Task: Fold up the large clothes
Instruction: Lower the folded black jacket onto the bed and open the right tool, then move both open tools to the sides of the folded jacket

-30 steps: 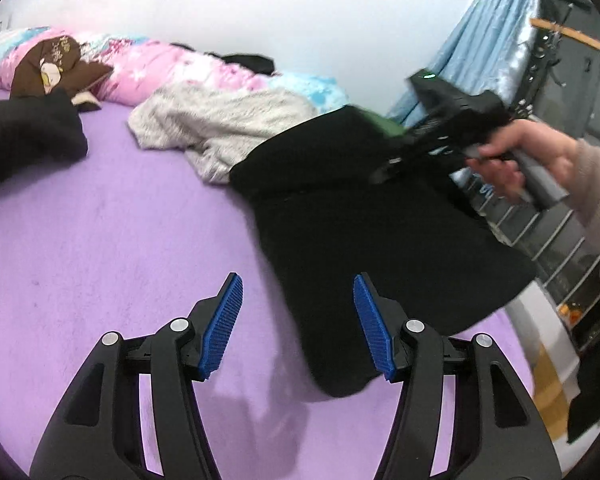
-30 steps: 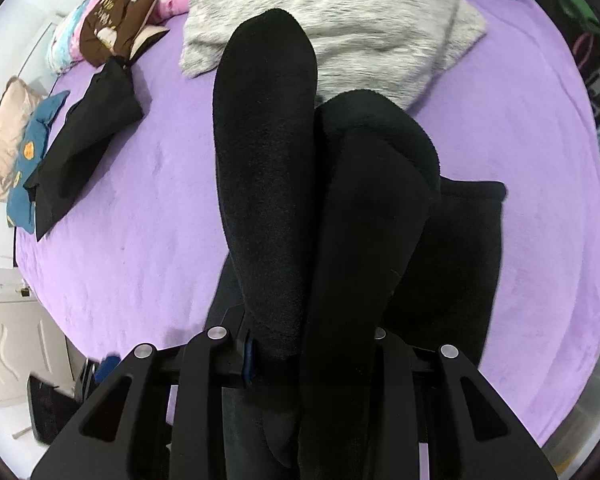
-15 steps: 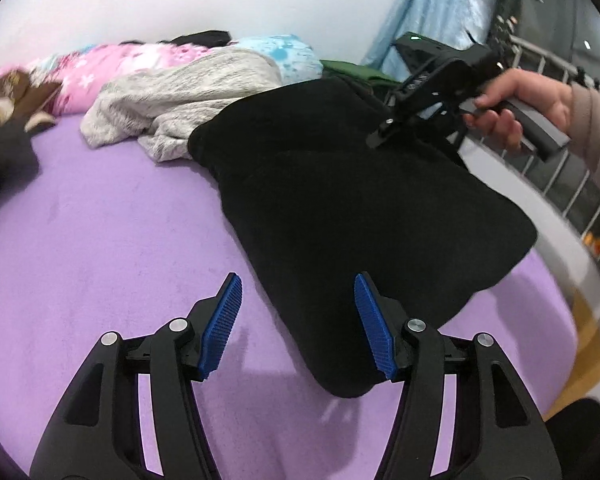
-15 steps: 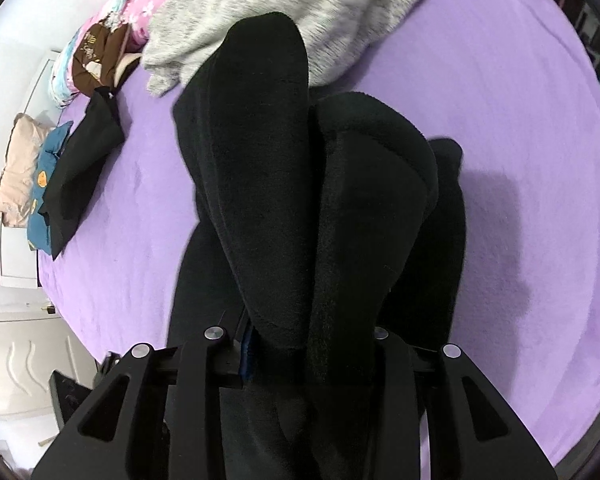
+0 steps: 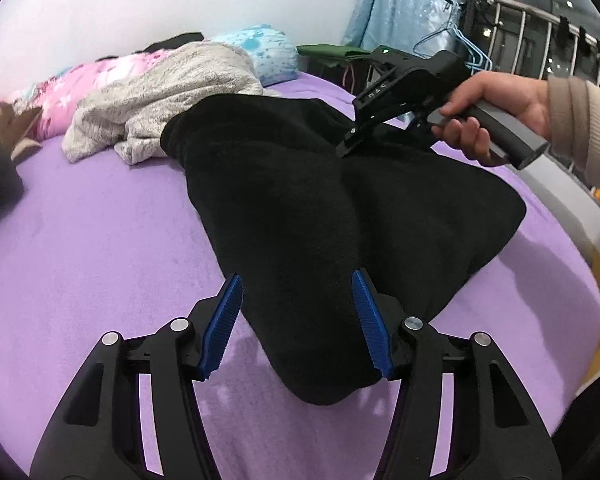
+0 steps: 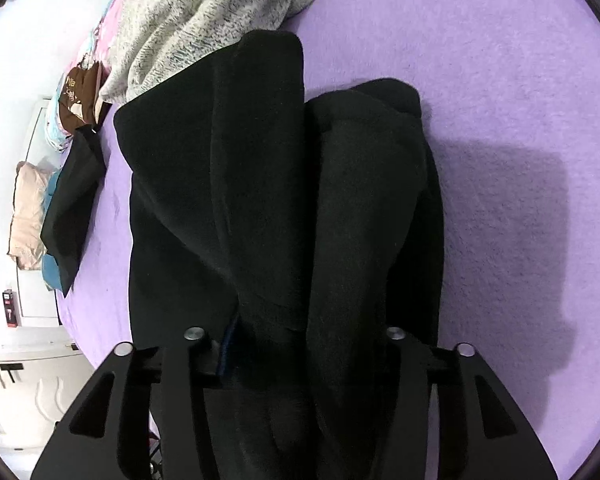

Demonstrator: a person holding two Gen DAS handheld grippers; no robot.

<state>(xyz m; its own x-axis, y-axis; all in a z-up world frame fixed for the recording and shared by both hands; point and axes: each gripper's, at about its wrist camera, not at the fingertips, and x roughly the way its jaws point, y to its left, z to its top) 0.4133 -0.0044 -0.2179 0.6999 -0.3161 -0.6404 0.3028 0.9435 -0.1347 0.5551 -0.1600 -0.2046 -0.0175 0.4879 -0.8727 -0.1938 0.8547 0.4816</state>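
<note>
A purple bed cover (image 5: 100,240) spreads across the bed. A grey fuzzy blanket (image 5: 168,92) lies crumpled toward the far side, with a pink floral quilt (image 5: 80,88) behind it and a light-blue patterned pillow (image 5: 268,56) just beside it. A brown printed cloth (image 6: 76,96) sits near the quilt's end. A blue curtain (image 5: 412,4) hangs by a metal railing (image 5: 540,32), where blue hangers (image 5: 468,48) dangle. A green cloth (image 5: 332,52) lies below the curtain.
</note>
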